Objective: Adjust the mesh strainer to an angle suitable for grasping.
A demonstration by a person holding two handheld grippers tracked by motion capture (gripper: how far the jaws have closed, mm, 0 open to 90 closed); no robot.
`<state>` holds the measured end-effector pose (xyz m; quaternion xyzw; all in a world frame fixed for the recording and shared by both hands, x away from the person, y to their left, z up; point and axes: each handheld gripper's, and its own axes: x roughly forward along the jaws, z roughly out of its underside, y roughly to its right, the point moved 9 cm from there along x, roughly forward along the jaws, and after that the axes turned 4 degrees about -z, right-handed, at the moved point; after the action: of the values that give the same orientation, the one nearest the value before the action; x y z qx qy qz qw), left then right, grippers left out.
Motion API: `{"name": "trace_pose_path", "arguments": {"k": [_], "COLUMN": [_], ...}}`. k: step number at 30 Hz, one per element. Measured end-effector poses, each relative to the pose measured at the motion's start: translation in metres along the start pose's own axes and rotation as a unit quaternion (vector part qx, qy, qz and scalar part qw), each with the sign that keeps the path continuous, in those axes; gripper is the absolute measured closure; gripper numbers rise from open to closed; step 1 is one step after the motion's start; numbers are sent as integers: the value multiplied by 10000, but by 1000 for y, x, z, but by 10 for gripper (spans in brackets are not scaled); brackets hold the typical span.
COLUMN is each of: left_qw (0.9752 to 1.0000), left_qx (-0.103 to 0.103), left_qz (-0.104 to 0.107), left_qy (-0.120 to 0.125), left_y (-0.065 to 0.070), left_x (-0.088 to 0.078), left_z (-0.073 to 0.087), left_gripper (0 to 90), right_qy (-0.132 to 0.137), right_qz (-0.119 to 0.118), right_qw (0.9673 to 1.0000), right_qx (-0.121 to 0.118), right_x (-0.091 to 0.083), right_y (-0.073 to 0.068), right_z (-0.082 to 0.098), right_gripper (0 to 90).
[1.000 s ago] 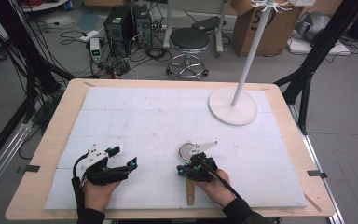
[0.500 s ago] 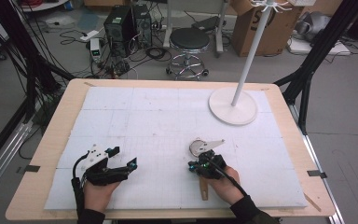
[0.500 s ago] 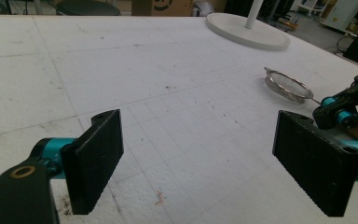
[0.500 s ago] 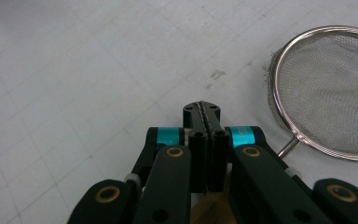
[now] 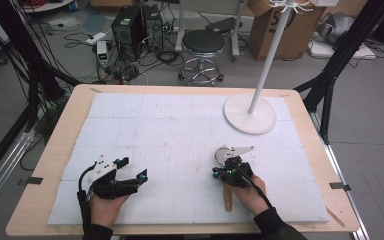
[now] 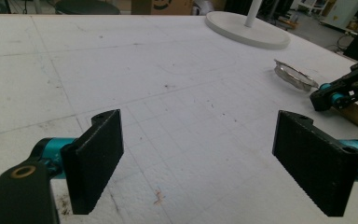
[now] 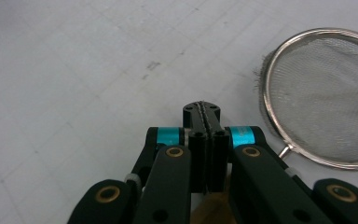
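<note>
A small metal mesh strainer (image 5: 226, 153) with a wooden handle (image 5: 227, 199) lies on the white mat, right of centre near the front. My right gripper (image 5: 225, 169) sits over where the handle meets the rim. Its jaws are shut pad to pad (image 7: 202, 109), with the strainer's mesh bowl (image 7: 321, 98) just to their right and wood showing underneath. Whether the jaws pinch any part of the strainer I cannot tell. My left gripper (image 5: 132, 168) rests at the front left, open wide (image 6: 214, 158) with nothing between its pads.
A white coat stand with a round base (image 5: 250, 114) rises at the back right of the mat (image 5: 145, 125). The wooden table edge (image 5: 60, 145) frames the mat. The strainer (image 6: 291, 74) and right gripper (image 6: 335, 93) lie far right in the left gripper view.
My right hand has slid to the right along the front of the mat, and the strainer with its handle has shifted right with it. The left gripper has stayed put.
</note>
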<state>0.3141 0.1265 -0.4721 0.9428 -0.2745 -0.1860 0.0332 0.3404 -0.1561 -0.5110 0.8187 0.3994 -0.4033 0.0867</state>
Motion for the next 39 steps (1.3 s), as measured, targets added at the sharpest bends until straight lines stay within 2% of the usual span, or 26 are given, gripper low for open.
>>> {"name": "trace_pose_path", "arguments": {"k": [7,9,13,16,20,22,23,27,31,39], "left_qw": [10000,10000,10000,10000,10000,10000,10000,10000,10000,10000], "left_qx": [-11,-10,5,34,39,36,28,7,9,40], "left_qz": [-5,-4,-21,-2,2,-1,2,-3,-5,2], "left_qy": [2,0,-19,-31,-37,-37,-34,-27,-33,-54], "left_y": [1,1,1,2,3,3,3,2,1,4], "left_x": [0,1,1,2,3,2,2,2,2,4], "left_z": [0,0,0,0,1,1,1,1,1,1], "left_gripper": [170,170,170,171,171,171,171,171,172,173], "right_qy": [69,151,67,-114,-347,-435,-446,-381,-377,-437], "right_qz": [184,25,34,8,234,505,554,560,673,796], "right_qw": [9997,9998,10000,9998,9982,9963,9958,9970,9966,9951], "right_qx": [125,127,-58,-180,-435,-539,-568,-373,-288,-401], "right_x": [-10,-14,-23,-25,-24,-23,-23,-24,-30,-46], "right_y": [12,8,2,-3,-6,-2,0,10,18,18], "right_z": [7,7,11,14,16,16,16,17,20,27], "right_gripper": [897,897,897,897,897,897,897,897,897,897]}}
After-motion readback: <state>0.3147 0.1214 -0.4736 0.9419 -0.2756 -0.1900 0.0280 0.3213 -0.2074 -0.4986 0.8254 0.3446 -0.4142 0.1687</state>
